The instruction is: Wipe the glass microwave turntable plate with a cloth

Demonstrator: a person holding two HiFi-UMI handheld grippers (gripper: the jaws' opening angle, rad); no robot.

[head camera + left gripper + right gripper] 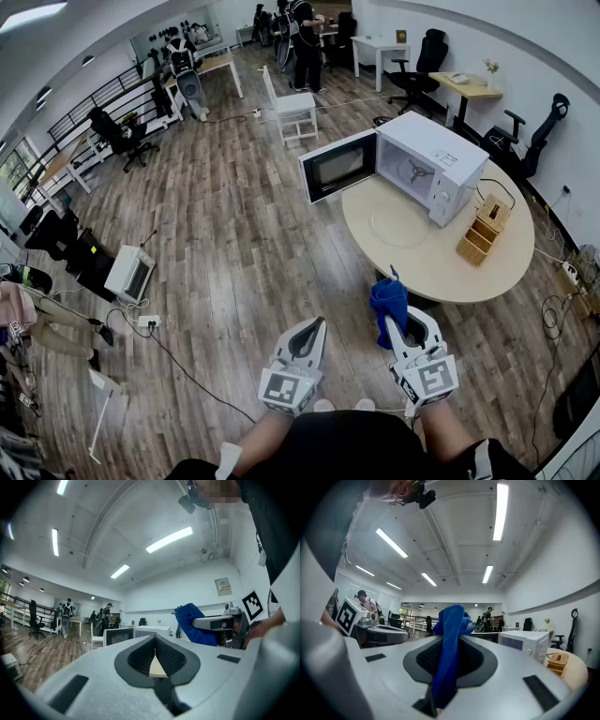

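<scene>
Head view: the clear glass turntable plate lies flat on the round pale wooden table, just in front of the white microwave, whose door hangs open; a small slatted wooden box sits beside the microwave. Both tools are held low near the body, well apart from the table. The right tool carries the blue microfibre cloth; the left tool carries nothing. Left gripper view: the left tool is clenched, pads meeting at the tips with nothing between them; the cloth shows off to the right. Right gripper view: the right tool is clamped on the cloth, which stands up between the jaws and flops over them; the microwave and the table edge lie ahead to the right. Judgement: approach step, wiping not yet begun. Next move calls for closing on the table and lowering the cloth flat onto the plate, possibly with the left tool steadying the plate's rim against sliding.
</scene>
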